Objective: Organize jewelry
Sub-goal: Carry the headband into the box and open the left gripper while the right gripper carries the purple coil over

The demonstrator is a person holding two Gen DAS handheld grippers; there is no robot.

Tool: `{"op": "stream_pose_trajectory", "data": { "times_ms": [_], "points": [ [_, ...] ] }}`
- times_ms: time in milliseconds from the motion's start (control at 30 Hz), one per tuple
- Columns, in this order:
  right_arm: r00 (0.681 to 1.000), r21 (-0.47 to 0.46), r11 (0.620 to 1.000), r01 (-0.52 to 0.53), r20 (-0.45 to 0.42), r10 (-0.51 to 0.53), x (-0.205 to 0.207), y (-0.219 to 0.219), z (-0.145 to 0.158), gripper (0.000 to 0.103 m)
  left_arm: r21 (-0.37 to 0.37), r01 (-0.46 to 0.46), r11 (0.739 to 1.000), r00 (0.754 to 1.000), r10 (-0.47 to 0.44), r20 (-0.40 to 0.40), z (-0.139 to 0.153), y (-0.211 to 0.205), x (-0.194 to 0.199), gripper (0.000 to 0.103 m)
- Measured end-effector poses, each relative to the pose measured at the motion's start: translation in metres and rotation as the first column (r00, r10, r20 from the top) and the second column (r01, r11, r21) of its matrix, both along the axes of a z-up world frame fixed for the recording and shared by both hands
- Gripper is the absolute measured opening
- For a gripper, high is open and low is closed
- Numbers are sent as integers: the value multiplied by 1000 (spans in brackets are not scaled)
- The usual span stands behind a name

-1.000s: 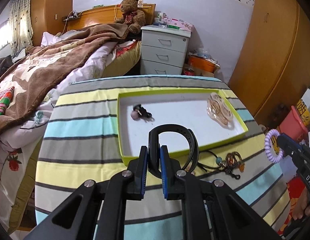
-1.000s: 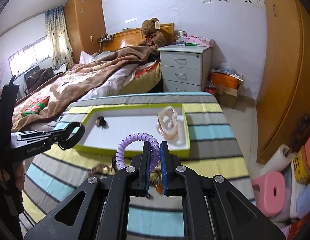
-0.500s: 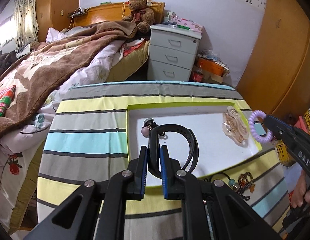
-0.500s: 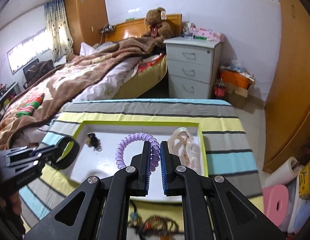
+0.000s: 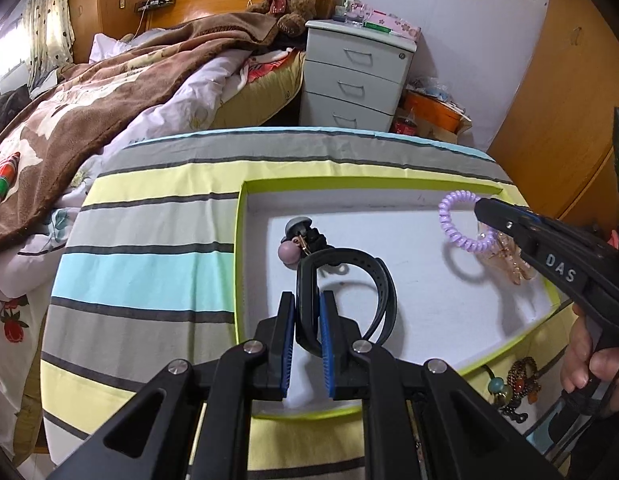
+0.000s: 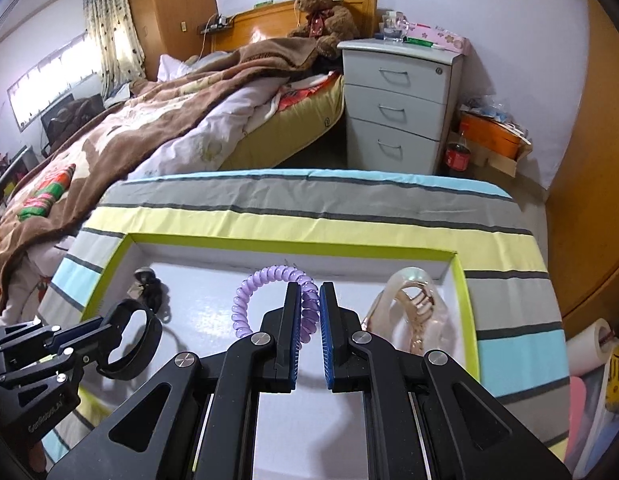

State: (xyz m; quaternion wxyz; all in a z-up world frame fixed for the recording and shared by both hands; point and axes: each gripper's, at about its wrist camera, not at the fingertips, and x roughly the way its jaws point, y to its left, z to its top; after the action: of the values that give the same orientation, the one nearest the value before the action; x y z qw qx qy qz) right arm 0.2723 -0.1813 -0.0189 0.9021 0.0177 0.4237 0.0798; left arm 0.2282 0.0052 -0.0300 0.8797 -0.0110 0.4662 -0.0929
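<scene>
A shallow white tray with a lime-green rim (image 5: pixel 238 264) (image 6: pixel 293 245) lies on the striped table. My left gripper (image 5: pixel 307 300) is shut on a black wristband (image 5: pixel 383 292) and holds it over the tray's near left part; the band (image 6: pixel 133 334) also shows in the right wrist view. My right gripper (image 6: pixel 309 292) is shut on a purple spiral hair tie (image 6: pixel 245 300) above the tray's middle; that hair tie (image 5: pixel 455 220) hangs over the tray's right side in the left wrist view. In the tray lie a small dark hair accessory with a pink ball (image 5: pixel 297 240) and a pale translucent hair claw (image 6: pixel 413 308).
Beaded jewelry on a dark cord (image 5: pixel 517 384) lies on the cloth outside the tray's near right corner. A person's hand (image 5: pixel 589 364) grips the right tool. Beyond the table stand a bed with a brown blanket (image 6: pixel 157 108) and a grey drawer unit (image 6: pixel 397 104).
Both grippers have moved forward and down over the tray with their loads. The purple hair tie came in from the table's right edge to above the tray floor.
</scene>
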Motion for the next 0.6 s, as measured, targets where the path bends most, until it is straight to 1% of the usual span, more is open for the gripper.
{"op": "stream_pose_trajectory", "data": {
  "times_ms": [200, 500, 600],
  "points": [
    [1000, -33, 999, -5, -17, 5, 8, 3, -9, 9, 28, -2, 1000, 1000, 2, -8, -7, -5, 4, 13],
    [999, -89, 996, -30, -18, 28, 14, 15, -14, 9, 38, -8, 999, 1000, 9, -21, -12, -6, 8, 13],
    [1000, -126, 992, -30, -8, 29, 15, 18, -16, 9, 34, -10, 999, 1000, 11, -23, -15, -5, 9, 13]
  ]
}}
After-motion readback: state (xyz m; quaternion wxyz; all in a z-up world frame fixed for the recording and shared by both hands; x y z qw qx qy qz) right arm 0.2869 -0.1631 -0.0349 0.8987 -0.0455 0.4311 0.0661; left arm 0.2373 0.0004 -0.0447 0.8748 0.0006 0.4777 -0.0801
